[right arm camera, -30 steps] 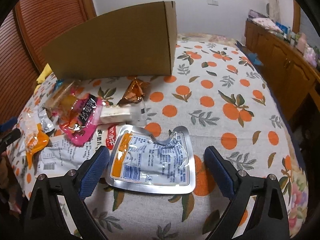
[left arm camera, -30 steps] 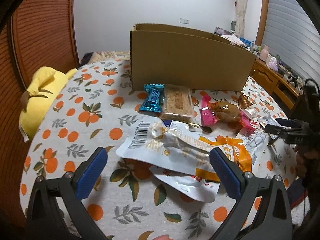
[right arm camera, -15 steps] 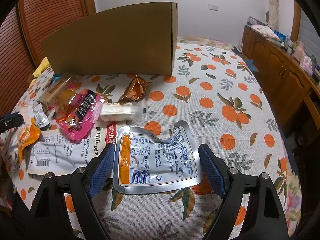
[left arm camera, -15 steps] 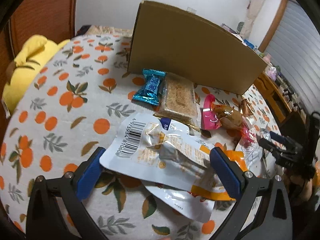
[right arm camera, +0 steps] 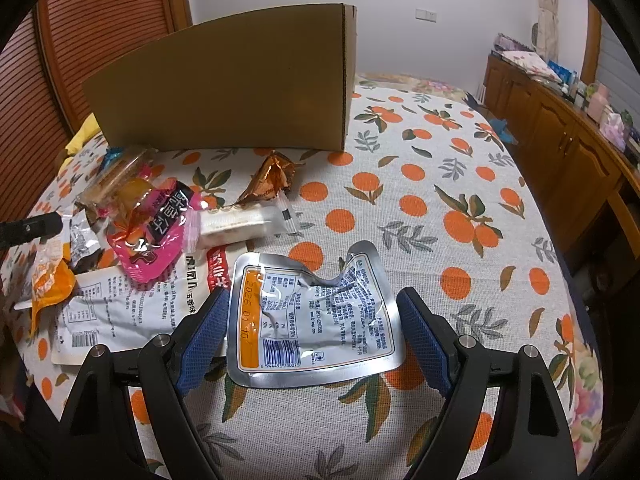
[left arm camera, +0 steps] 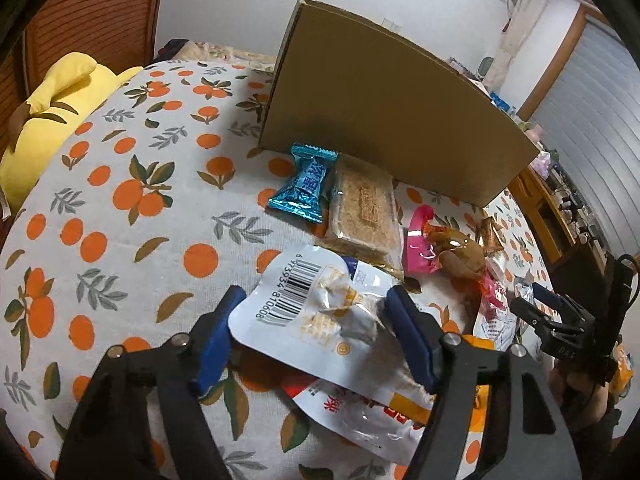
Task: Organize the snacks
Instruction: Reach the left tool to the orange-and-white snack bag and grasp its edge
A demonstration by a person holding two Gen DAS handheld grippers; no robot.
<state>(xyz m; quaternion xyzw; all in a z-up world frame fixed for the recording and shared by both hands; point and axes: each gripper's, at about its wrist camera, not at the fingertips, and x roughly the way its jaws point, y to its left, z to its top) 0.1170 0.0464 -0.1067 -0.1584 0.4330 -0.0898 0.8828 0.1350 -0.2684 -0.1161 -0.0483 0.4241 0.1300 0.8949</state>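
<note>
Snacks lie on an orange-print cloth before a cardboard box (left arm camera: 384, 120), also in the right wrist view (right arm camera: 240, 80). My left gripper (left arm camera: 316, 320) is open, its fingers either side of a white barcode pouch (left arm camera: 320, 316). My right gripper (right arm camera: 314, 320) is open, its fingers either side of a silver foil pouch (right arm camera: 316, 316). Beyond lie a blue candy (left arm camera: 306, 188), a cracker pack (left arm camera: 364, 212), a pink packet (right arm camera: 156, 232), a brown wrapper (right arm camera: 270, 178) and a white wafer pack (right arm camera: 240, 224).
A yellow plush (left arm camera: 52, 120) lies at the left edge. A wooden cabinet (right arm camera: 560, 152) stands along the right. A large white packet (right arm camera: 132, 308) and an orange packet (right arm camera: 48, 280) lie left of the foil pouch. The right gripper also shows in the left wrist view (left arm camera: 536, 304).
Both grippers have moved forward and down and their fingers have narrowed. The left now straddles the white barcode pouch; the right now straddles the silver foil pouch.
</note>
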